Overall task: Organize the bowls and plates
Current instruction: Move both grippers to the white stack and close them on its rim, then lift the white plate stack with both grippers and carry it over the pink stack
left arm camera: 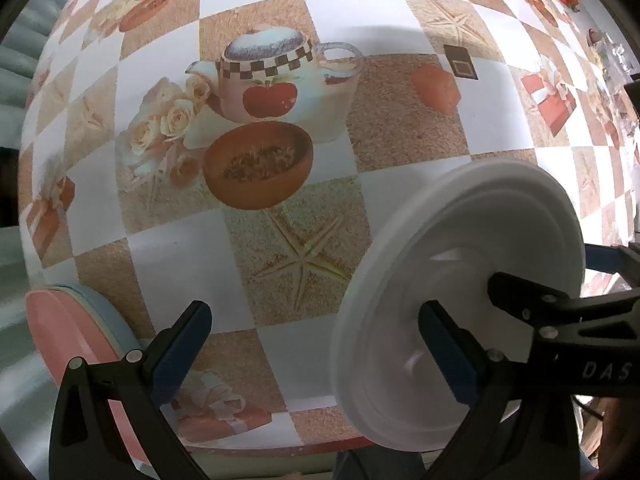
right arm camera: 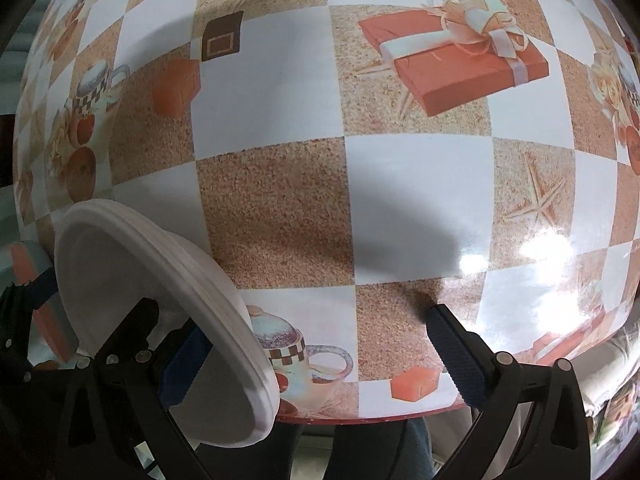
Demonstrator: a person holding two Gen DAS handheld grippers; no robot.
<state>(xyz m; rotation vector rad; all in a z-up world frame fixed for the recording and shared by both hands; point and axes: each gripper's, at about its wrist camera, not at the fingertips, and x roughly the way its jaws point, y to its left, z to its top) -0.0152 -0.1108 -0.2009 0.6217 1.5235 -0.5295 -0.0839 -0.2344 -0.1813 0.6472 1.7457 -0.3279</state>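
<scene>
A stack of white plates (left arm camera: 460, 280) sits at the front edge of the patterned table (left arm camera: 288, 92). My left gripper (left arm camera: 314, 352) is open wide, and its right finger's pad (left arm camera: 448, 356) lies over the hollow of the white plates. A pink plate (left arm camera: 68, 340) on a pale blue one rests just left of my left finger. In the right wrist view the white plates (right arm camera: 132, 264) stand at the lower left. My right gripper (right arm camera: 318, 356) is open too, its left pad (right arm camera: 184, 364) against the plates' hollow. I cannot tell whether the plates rest on the table or on the fingers.
The tablecloth (right arm camera: 416, 184) is glossy, printed with teapots, gift boxes and starfish. The table's front edge (right arm camera: 360, 416) runs just below the fingers, with a person's jeans (right arm camera: 380, 456) beneath it. Small clutter (left arm camera: 612, 60) sits at the far right.
</scene>
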